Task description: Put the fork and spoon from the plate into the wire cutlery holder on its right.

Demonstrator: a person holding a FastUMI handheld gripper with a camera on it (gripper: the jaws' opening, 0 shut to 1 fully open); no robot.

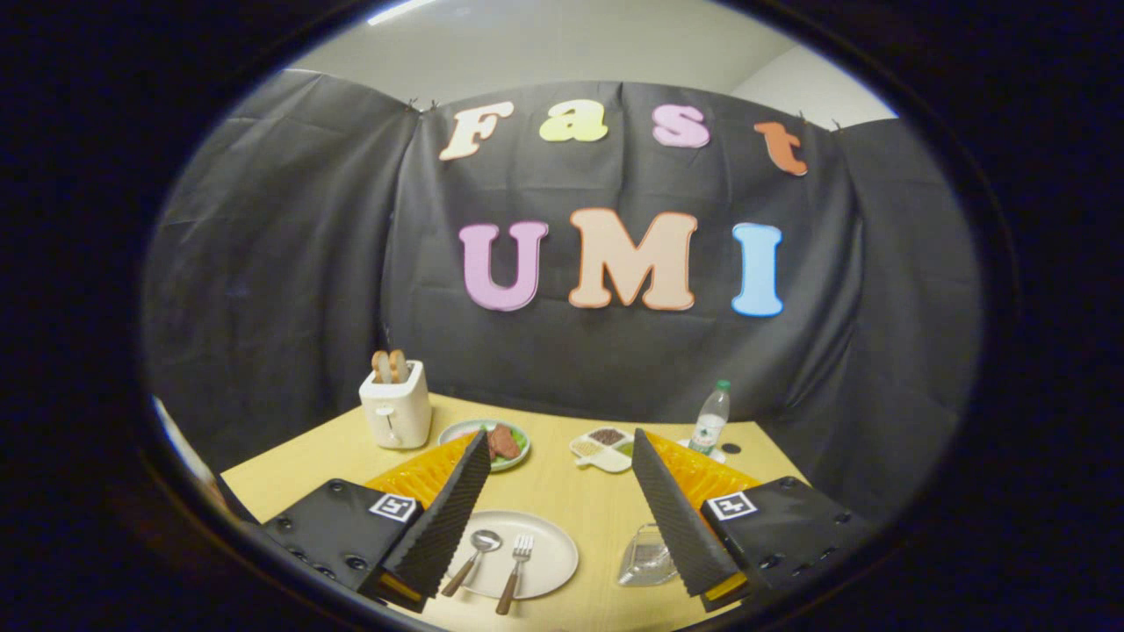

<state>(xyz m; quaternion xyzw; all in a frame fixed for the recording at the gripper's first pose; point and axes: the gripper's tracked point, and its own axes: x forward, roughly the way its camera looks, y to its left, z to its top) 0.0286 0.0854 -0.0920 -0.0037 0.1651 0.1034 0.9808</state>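
The gripper (562, 491) is wide open and holds nothing. The fork (515, 572) and spoon (474, 558) lie side by side on the plate (555, 553), down between the fingers, handles pointing back toward the gripper. The wire cutlery holder (648, 557) sits just right of the plate.

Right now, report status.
Gripper open, holding nothing. Fork and spoon lie on plate. Wire holder beside it, path clear.

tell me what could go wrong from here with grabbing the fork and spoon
The open gripper is well above the plate, nothing held. The spoon and fork lie close side by side, so closing on one may nudge the other. Both lie flat, so the fingers could scrape the plate. The wire cutlery holder sits partly behind one finger, making aiming harder.
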